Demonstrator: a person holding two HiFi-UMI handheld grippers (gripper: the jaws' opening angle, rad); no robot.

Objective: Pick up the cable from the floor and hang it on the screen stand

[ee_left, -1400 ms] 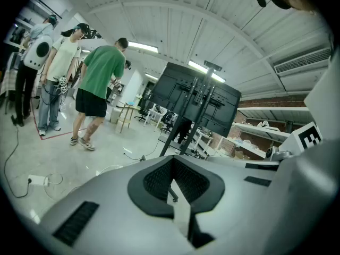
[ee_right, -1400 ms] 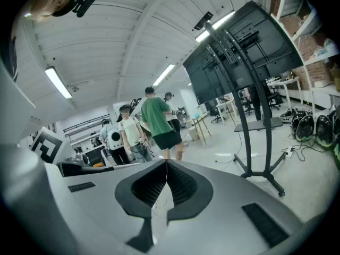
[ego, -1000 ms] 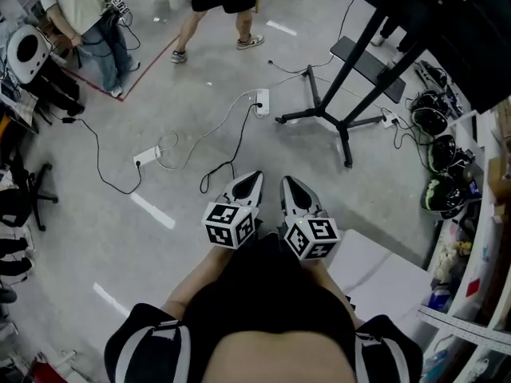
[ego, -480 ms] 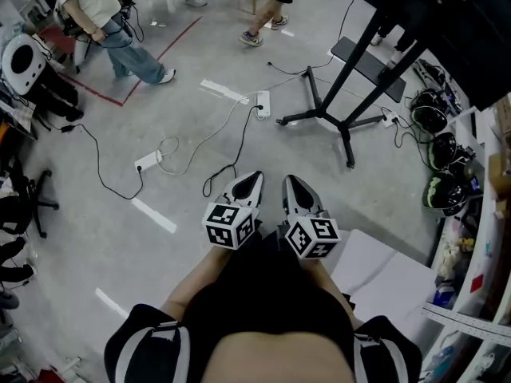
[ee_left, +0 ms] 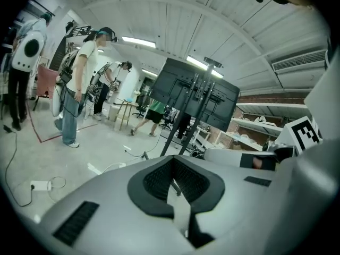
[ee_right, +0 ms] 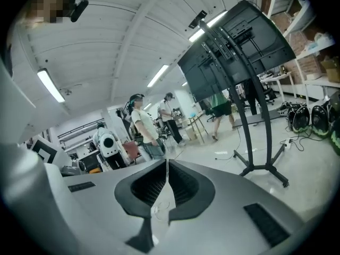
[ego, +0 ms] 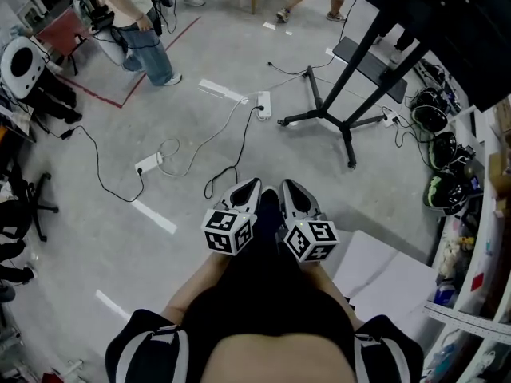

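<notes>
**Head view.** The left gripper (ego: pixel 251 185) and right gripper (ego: pixel 289 185) are held side by side in front of the body, tips pointing away. Each claw is closed, with nothing in it. The black cable (ego: pixel 238 144) lies on the floor (ego: pixel 184 238). It runs from the white power strip (ego: pixel 263 103) down to a loose end just ahead and to the left of the left gripper's tip, and neither gripper touches it. The screen stand (ego: pixel 351 62) stands to the upper right, well apart from the cable's loose end.

Compared with a second ago, both grippers sit a little lower in the frame and keep the same spacing. The cable and stand have not changed their layout. The person in a light top (ego: pixel 132 18) has moved from the far left towards the centre. The second person (ego: pixel 333 2), who stood at top centre, is now nearly out at the top edge.

**Left gripper view.** The left gripper (ee_left: pixel 173 158) has its pads meeting at the tips, and only floor shows through the gap behind them. The screen stand (ee_left: pixel 194 89) is ahead, and the person in a light top (ee_left: pixel 79 84) is at the left.

**Right gripper view.** The right gripper (ee_right: pixel 167 162) is closed to a thin slit and holds nothing. The screen stand (ee_right: pixel 236 41) rises at the right. Helmets (ee_right: pixel 300 118) lie on the floor beyond its base.
</notes>
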